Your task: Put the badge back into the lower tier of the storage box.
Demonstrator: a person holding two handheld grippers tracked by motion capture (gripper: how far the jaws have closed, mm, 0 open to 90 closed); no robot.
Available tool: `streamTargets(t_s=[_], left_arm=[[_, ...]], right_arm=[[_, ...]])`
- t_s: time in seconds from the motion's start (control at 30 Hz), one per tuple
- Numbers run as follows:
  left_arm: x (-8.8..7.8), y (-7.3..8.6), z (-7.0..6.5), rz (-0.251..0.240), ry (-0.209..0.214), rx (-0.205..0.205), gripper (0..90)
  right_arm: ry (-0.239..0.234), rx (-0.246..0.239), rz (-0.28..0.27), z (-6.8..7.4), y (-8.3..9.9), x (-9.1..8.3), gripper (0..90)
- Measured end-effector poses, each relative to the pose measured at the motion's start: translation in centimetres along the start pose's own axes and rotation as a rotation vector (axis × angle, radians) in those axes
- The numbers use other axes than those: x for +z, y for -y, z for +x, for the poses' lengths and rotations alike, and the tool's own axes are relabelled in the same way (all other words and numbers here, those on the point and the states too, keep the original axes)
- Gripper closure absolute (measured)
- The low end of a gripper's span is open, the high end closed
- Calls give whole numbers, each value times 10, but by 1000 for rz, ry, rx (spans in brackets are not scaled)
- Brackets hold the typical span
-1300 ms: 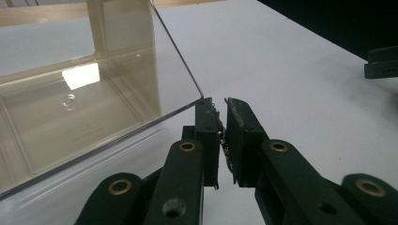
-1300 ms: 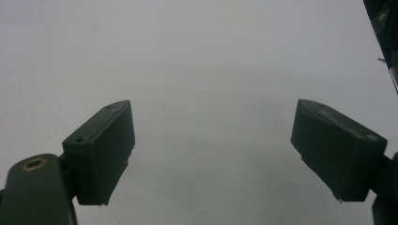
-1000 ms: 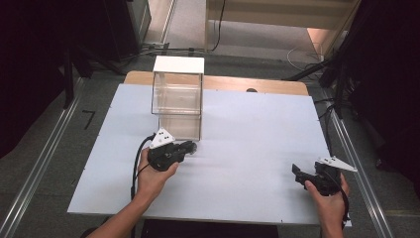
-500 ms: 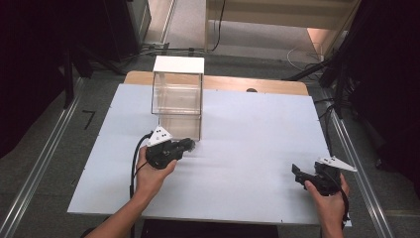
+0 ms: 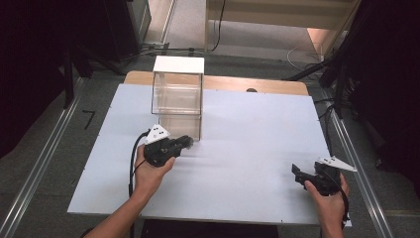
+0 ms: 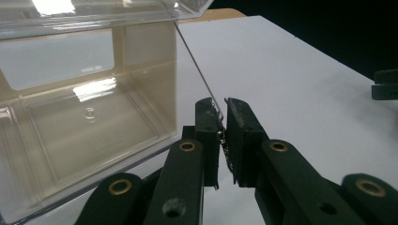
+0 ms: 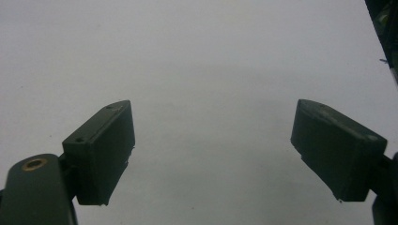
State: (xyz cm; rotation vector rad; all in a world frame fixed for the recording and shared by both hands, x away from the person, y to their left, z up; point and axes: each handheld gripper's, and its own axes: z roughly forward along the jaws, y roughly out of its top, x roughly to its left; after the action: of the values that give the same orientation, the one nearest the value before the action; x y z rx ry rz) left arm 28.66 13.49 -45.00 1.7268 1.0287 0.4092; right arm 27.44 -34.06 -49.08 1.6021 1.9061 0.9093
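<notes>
Clear plastic box [image 5: 177, 101] with white lid stands at the far-left middle of the white bench [image 5: 247, 144]; left gripper [image 6: 222, 123] pinches its open front panel's edge. Right gripper [image 7: 211, 150] hovers wide apart, near-right.

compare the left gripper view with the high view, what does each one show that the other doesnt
The left gripper view alone shows the left tool with its jaws pinched on the thin edge of the clear box's open door, plus the moulded floor inside the box. The high view alone shows the whole layout: the box's white lid, both hands, the right tool resting far off near the table's right front corner, and the floor rails. Both show the clear box standing on the white table with the left tool at its front.
</notes>
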Motion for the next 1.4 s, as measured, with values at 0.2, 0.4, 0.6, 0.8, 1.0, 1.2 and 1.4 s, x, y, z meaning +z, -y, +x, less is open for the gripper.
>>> streamTargets(t_s=[0.2, 0.4, 0.6, 0.8, 1.0, 1.2, 1.4], left_arm=[[-1, -2, 3, -8, -6, -8, 843], [-1, -2, 5, -16, -16, -16, 842], [-1, -4, 10, -24, -30, -28, 842], [-1, -4, 14, -34, -44, -35, 842], [1, -5, 18, -34, -57, -44, 842], [3, -5, 22, -42, -72, -51, 842], [6, -4, 25, -41, -81, -54, 842]], right_arm=[[-1, 0, 0, 0, 0, 0, 125], [0, 1, 0, 0, 0, 0, 125], [0, 0, 1, 0, 0, 0, 125], [-2, -1, 1, 0, 0, 0, 125], [-2, 0, 2, 0, 0, 0, 125], [-2, 0, 4, 1, 0, 0, 125], [-2, -1, 4, 1, 0, 1, 125]])
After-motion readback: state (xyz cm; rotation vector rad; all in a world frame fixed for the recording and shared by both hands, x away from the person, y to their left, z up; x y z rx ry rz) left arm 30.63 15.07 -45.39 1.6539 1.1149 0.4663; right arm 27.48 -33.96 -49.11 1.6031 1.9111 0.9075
